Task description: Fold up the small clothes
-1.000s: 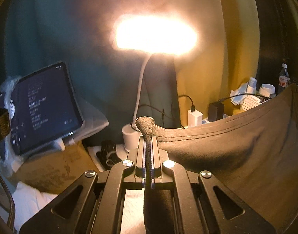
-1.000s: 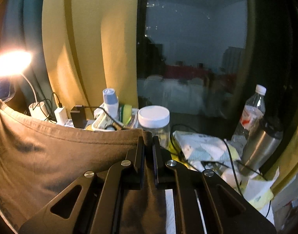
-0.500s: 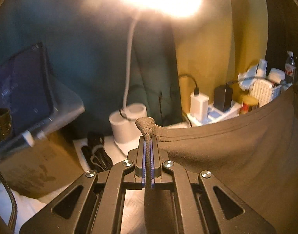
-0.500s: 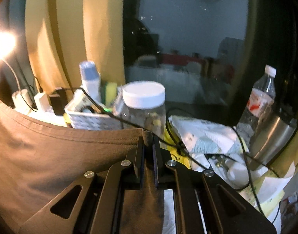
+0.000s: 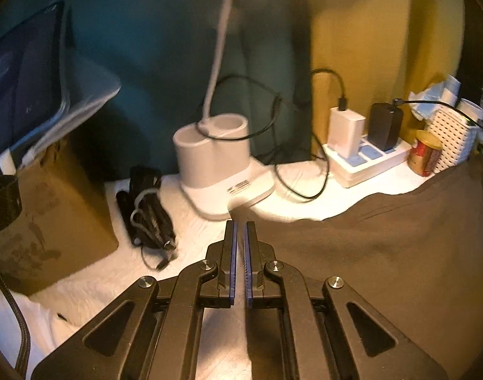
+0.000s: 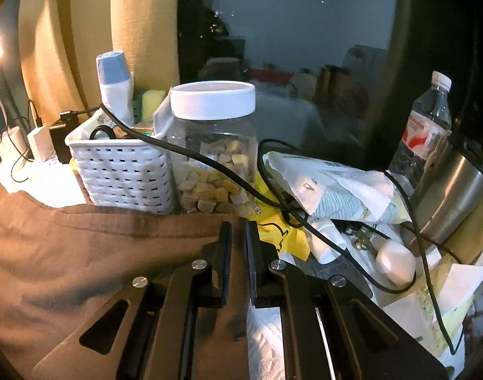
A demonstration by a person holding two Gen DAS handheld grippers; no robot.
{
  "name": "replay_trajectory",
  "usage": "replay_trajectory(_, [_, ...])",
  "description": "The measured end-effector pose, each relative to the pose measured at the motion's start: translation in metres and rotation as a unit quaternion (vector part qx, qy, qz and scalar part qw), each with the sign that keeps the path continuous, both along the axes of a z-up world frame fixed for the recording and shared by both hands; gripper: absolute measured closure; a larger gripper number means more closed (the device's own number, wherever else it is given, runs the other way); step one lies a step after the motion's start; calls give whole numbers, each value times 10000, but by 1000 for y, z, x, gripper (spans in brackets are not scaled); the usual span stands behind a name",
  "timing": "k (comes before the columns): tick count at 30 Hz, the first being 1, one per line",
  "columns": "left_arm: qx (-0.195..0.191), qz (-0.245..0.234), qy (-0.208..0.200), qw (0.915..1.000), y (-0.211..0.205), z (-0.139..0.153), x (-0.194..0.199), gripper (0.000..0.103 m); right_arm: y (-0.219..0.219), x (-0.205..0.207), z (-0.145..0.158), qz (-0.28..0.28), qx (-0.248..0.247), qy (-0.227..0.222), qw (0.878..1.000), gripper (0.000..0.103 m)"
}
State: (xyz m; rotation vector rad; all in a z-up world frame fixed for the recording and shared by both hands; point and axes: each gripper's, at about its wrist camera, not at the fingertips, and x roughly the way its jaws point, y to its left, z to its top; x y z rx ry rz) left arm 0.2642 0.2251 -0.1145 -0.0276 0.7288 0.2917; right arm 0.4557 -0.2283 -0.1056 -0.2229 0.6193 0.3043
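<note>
A brown cloth (image 5: 384, 253) lies spread over the white-covered table (image 5: 304, 190), and its hem runs left to my left gripper's tips. My left gripper (image 5: 240, 224) is low over the table with its jaws a sliver apart, pinching the cloth's corner; blur hides the corner's shape. In the right wrist view the same cloth (image 6: 83, 253) stretches left from my right gripper (image 6: 239, 223). That gripper is shut on the cloth's other corner, and brown fabric fills the slit between its pads.
Behind the left gripper stand a white lamp base (image 5: 216, 164), a black cable bundle (image 5: 149, 209), a cardboard box (image 5: 51, 221), a tablet (image 5: 20, 79) and a power strip (image 5: 368, 161). Ahead of the right gripper are a white basket (image 6: 121, 171), a jar (image 6: 216, 145), papers (image 6: 336, 186), a steel flask (image 6: 447, 196) and a water bottle (image 6: 428, 126).
Both grippers have sunk toward the table and tipped downward, bringing the hanging cloth down onto it. The bunched corner no longer sticks up above the left fingertips. The lamp head has left the left view.
</note>
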Motion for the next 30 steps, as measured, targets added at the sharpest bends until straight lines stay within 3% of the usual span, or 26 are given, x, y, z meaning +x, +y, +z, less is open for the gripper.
replay_trajectory(2, [-118,41,-8,9999,3,1,-3,100,-2,-2,3,-17,15,-9,10000,86])
replay_trajectory(4, [-136,70,-36,9999,4,3,-7,99,-4,-5,6,-36,40,-26,10000,70])
replay_trajectory(9, [-199,164,-121,9996,2,12,-22,98,-7,-18,14,-28,101,-57,9999,70])
replay_trajectory(10, [-219,176,-132,9995,2,13,-25,94,-8,-20,14,-25,110,-56,9999,70])
replay_trajectory(12, [-273,209,-164,9993,1,15,-35,63,-11,-27,16,-21,128,-43,9999,70])
replay_trajectory(13, [-330,247,-228,9989,1,17,-40,38,-13,-31,17,-28,141,-36,9999,70])
replay_trajectory(14, [-422,305,-329,9981,1,19,-48,29,-14,-35,17,-33,152,-35,9999,70])
replay_trajectory(30, [-788,321,-118,9963,-25,13,-124,29,-54,-109,29,-227,276,15,9994,70])
